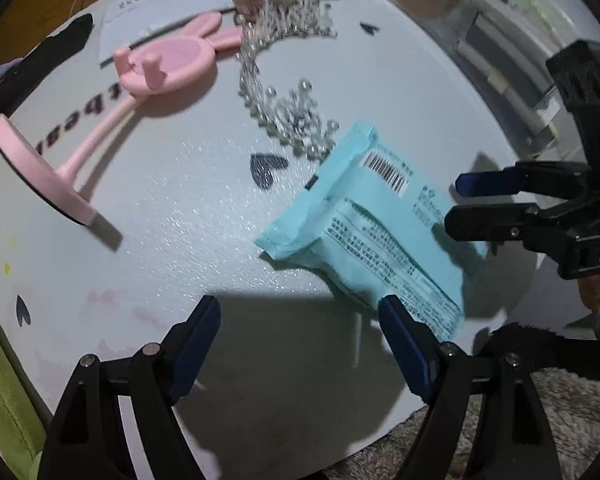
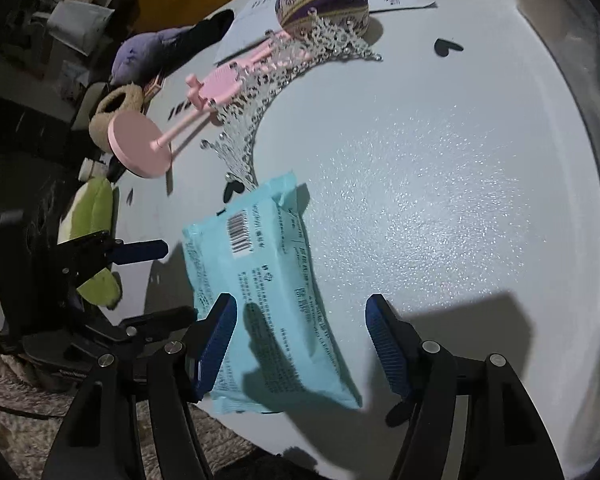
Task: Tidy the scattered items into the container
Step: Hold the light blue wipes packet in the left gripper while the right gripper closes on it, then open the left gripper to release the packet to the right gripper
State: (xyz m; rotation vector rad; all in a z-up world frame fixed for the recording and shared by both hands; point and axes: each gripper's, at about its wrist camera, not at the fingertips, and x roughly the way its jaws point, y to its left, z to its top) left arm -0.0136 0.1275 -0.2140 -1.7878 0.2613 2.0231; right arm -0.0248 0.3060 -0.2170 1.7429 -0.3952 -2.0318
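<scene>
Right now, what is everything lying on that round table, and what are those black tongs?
wet-wipes pack: one, light blue, near table edge, lying flat between the right tongs' fingers, not gripped
tiara: one, silver with pearls, table middle, beyond the pack
phone stand: one, pink with rabbit ears, tipped on its side, left of the tiara
embroidered pouch: one, purple patterned, far side, touching the tiara
printed papers: a few, white, far side under the pouch
heart stickers: several, black, scattered on the table
table: one, white, round
slippers: green and beige, on the floor beside the table
left tongs: black, blue pads, open, empty
right tongs: black, blue pads, open
</scene>
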